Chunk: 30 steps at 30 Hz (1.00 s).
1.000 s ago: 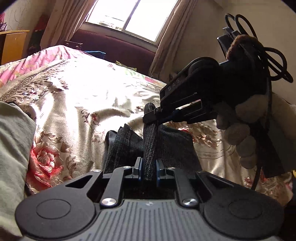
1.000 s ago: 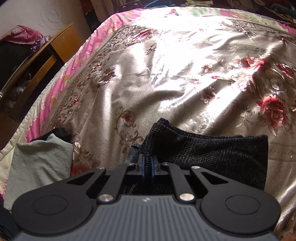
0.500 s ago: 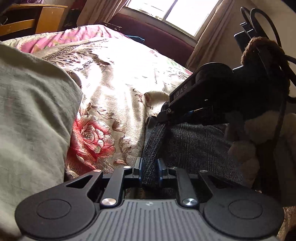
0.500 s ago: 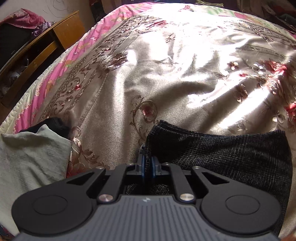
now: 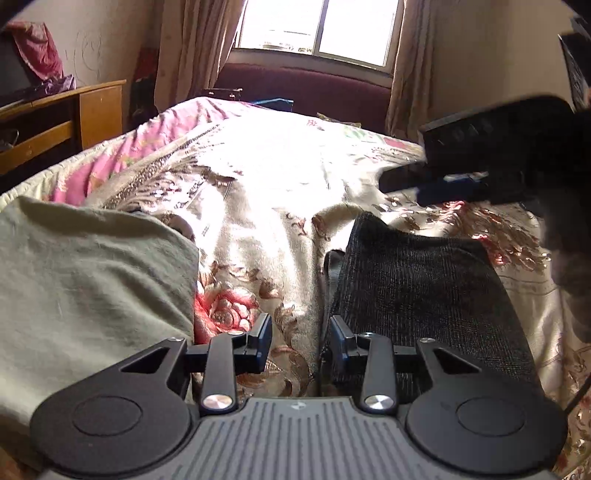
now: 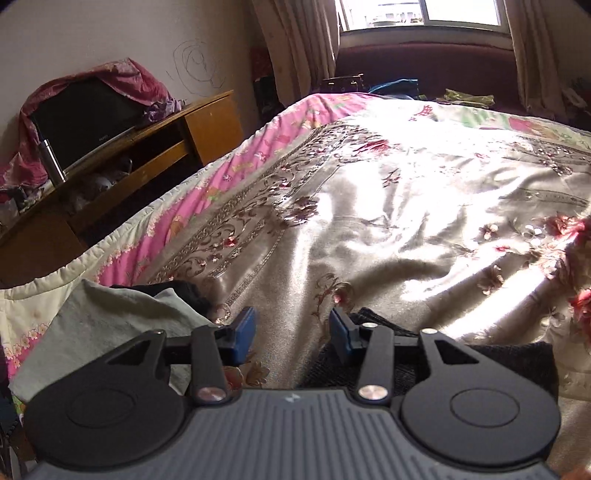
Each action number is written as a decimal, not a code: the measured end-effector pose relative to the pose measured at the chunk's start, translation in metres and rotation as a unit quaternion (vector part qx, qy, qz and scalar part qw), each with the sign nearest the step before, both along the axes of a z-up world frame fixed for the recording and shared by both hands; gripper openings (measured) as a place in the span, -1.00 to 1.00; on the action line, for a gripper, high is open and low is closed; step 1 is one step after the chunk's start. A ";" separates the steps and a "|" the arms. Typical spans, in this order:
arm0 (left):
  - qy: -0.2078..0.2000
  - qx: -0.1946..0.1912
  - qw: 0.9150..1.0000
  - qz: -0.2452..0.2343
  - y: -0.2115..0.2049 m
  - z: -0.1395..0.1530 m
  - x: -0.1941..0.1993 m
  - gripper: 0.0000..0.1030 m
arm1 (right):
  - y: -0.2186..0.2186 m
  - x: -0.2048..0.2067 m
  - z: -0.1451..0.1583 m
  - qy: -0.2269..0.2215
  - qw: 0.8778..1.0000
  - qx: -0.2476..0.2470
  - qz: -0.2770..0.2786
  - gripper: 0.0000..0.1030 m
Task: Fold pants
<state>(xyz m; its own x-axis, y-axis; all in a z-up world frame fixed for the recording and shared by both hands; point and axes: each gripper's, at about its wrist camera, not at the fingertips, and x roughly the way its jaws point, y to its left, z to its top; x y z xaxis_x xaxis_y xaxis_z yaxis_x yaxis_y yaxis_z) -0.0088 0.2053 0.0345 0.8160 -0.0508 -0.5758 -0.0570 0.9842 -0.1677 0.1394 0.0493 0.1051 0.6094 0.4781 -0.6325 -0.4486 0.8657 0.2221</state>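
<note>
Dark woven pants (image 5: pixel 417 288) lay folded on the floral bedspread (image 5: pixel 266 206), right of a pale green cloth (image 5: pixel 85 280), long axis running toward the window (image 5: pixel 317 26). Left gripper (image 5: pixel 301 341) and right gripper (image 6: pixel 291 334) gaped, holding nothing. No legible writing.

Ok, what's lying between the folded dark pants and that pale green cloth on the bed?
Only bare floral bedspread separates the dark pants from the pale green cloth. The left wrist view shows that strip clearly, with the open left gripper over it.

One dark pants (image 5: pixel 413 280), folded; one pale green cloth (image 5: pixel 85 280); one floral bedspread (image 6: pixel 388 221); two grippers: left gripper (image 5: pixel 300 341), right gripper (image 6: pixel 293 334); one wooden desk (image 6: pixel 155 147).
</note>
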 end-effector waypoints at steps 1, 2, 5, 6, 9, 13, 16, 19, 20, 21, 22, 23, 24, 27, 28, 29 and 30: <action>-0.011 -0.001 1.000 -0.001 -0.001 0.005 0.001 -0.04 | -0.019 -0.003 0.000 -0.003 1.000 -0.008 -0.017 -0.11; -0.023 -0.003 1.000 -0.006 -0.002 0.009 0.002 -0.04 | -0.043 -0.004 -0.003 -0.006 0.999 -0.020 -0.046 -0.11; -0.050 -0.008 0.998 -0.041 -0.015 0.016 0.011 -0.04 | -0.104 0.002 -0.021 0.025 0.990 -0.015 -0.136 -0.06; -0.046 -0.003 0.997 -0.056 -0.023 0.015 0.017 -0.04 | -0.121 0.007 -0.030 0.052 0.986 0.012 -0.157 -0.06; -0.027 0.013 0.997 -0.072 -0.034 -0.001 0.036 -0.04 | -0.156 0.023 -0.065 0.118 0.970 0.100 -0.187 -0.06; 0.023 -0.002 0.998 -0.054 -0.018 -0.031 0.052 0.10 | -0.168 0.034 -0.093 0.125 0.964 0.134 -0.194 0.10; 0.039 -0.041 0.997 -0.048 -0.011 -0.040 0.054 0.14 | -0.175 0.047 -0.102 0.141 0.956 0.169 -0.195 0.21; 0.056 -0.079 0.994 -0.046 -0.008 -0.044 0.056 0.14 | -0.177 0.062 -0.113 0.156 0.950 0.188 -0.194 0.09; 0.060 -0.087 0.993 -0.045 -0.009 -0.045 0.056 0.14 | -0.178 0.065 -0.115 0.160 0.948 0.190 -0.197 -0.10; 0.065 -0.096 0.992 -0.049 -0.012 -0.045 0.057 0.13 | -0.182 0.067 -0.114 0.166 0.946 0.197 -0.199 -0.18; 0.072 -0.107 0.990 -0.052 -0.016 -0.045 0.057 0.12 | -0.190 0.067 -0.114 0.173 0.941 0.211 -0.200 -0.35; 0.073 -0.099 0.991 -0.050 -0.022 -0.044 0.057 0.13 | -0.199 0.067 -0.113 0.179 0.937 0.224 -0.198 -0.49; 0.073 -0.085 0.992 -0.051 -0.029 -0.043 0.057 0.13 | -0.207 0.067 -0.112 0.183 0.935 0.234 -0.195 -0.54; 0.080 -0.091 0.991 -0.058 -0.045 -0.038 0.062 0.13 | -0.227 0.069 -0.104 0.177 0.941 0.213 -0.194 -0.86; 0.082 -0.097 0.990 -0.062 -0.050 -0.039 0.063 0.13 | -0.230 0.071 -0.103 0.175 0.943 0.205 -0.195 -0.87; 0.084 -0.102 0.989 -0.070 -0.058 -0.038 0.064 0.12 | -0.231 0.076 -0.103 0.176 0.944 0.195 -0.198 -0.87; 0.088 -0.106 0.987 -0.082 -0.070 -0.036 0.063 0.13 | -0.232 0.081 -0.102 0.175 0.946 0.188 -0.198 -0.87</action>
